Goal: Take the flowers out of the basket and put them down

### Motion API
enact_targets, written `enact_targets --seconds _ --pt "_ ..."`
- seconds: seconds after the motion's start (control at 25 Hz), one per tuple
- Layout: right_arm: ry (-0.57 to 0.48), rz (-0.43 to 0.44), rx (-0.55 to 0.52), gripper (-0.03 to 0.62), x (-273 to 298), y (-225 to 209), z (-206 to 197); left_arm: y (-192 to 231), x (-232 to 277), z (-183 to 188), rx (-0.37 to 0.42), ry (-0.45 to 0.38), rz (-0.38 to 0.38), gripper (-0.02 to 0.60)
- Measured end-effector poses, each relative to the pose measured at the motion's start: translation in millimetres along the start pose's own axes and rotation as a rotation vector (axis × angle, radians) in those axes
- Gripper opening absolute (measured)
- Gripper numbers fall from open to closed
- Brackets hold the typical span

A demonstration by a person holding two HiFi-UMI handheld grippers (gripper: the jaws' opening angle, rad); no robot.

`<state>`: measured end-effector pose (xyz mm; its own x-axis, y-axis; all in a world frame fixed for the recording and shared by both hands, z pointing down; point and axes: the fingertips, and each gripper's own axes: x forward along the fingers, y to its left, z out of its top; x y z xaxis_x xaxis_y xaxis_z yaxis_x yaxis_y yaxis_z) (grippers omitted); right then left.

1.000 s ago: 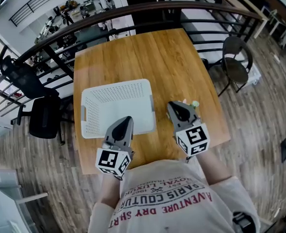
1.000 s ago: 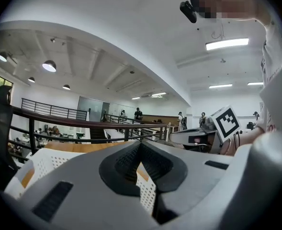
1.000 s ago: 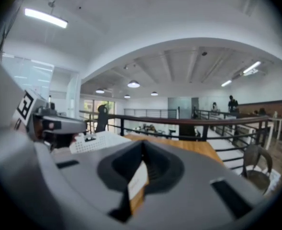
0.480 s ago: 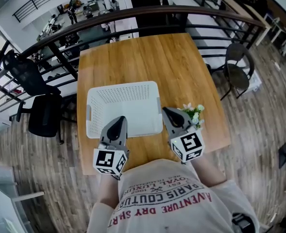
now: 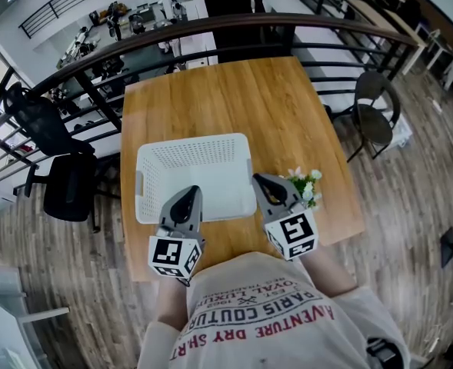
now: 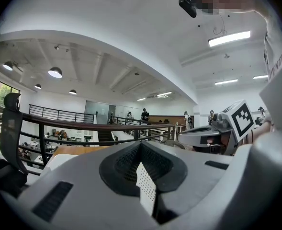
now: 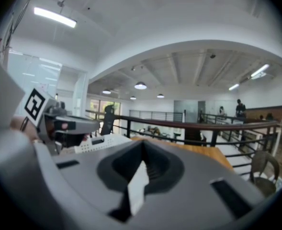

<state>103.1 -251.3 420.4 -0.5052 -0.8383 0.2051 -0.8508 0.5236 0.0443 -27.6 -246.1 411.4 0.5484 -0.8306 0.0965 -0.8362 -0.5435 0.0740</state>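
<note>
The white perforated basket (image 5: 191,167) stands on the wooden table (image 5: 234,98) and looks empty. A small bunch of flowers (image 5: 306,184), white blossoms with green leaves, lies on the table just right of my right gripper (image 5: 261,183). That gripper is shut with nothing in it and sits at the basket's near right corner. My left gripper (image 5: 189,197) is shut too, over the basket's near rim. Both gripper views point up and outward, with the jaws (image 6: 141,145) (image 7: 143,145) closed; the right one shows a strip of the basket (image 7: 100,142).
A dark railing (image 5: 211,29) runs past the table's far edge. A black office chair (image 5: 66,187) stands to the left, a round-seated chair (image 5: 374,102) to the right. The table's near edge lies just below the grippers.
My right gripper has drawn back to the left, away from the flowers, which now lie uncovered on the table. The left gripper has hardly moved.
</note>
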Motion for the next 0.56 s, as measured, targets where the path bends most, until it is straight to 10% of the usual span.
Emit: enact_targets --seconds 0.56 --pt "0.004 0.018 0.003 0.031 -7.7 2.2 3.7 -4.3 -6.4 5.6 0.002 0.013 0.011 0.015"
